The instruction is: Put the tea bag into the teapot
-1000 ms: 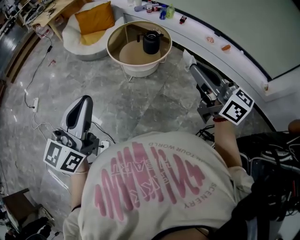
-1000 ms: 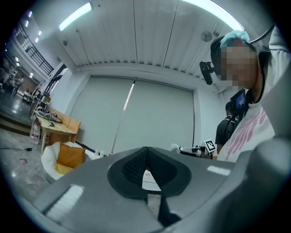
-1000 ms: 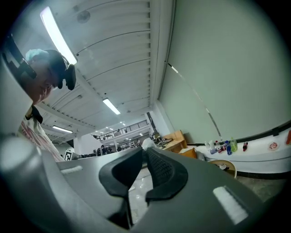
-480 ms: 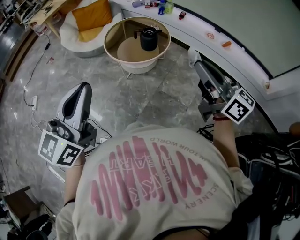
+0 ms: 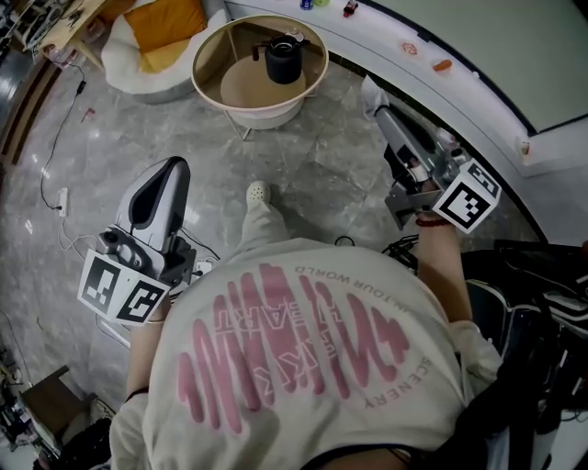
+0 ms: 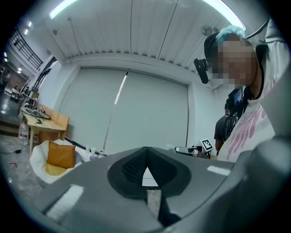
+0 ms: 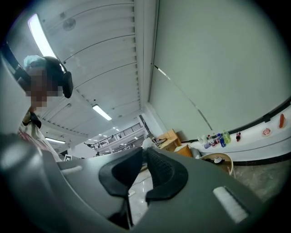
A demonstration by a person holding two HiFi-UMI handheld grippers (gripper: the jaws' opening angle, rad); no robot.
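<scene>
The black teapot (image 5: 283, 58) stands on a round beige table (image 5: 209, 48) at the top of the head view, far ahead of both grippers. It shows small in the right gripper view as the teapot (image 7: 214, 159). No tea bag can be made out in any view. My left gripper (image 5: 173, 166) is held low on the left over the marble floor, its jaws shut on nothing (image 6: 145, 151). The right gripper (image 5: 370, 90) points up toward the white curved counter, with its pads together and nothing between them (image 7: 143, 150).
A white armchair with an orange cushion (image 5: 165, 20) sits left of the table. The curved white counter (image 5: 478, 110) with small bottles runs along the right. Cables (image 5: 55, 197) trail on the floor at left. A white shoe (image 5: 258, 193) is stepping forward.
The person has stepped toward the table: a leg and shoe now show below the table. Both grippers stay shut and have moved little.
</scene>
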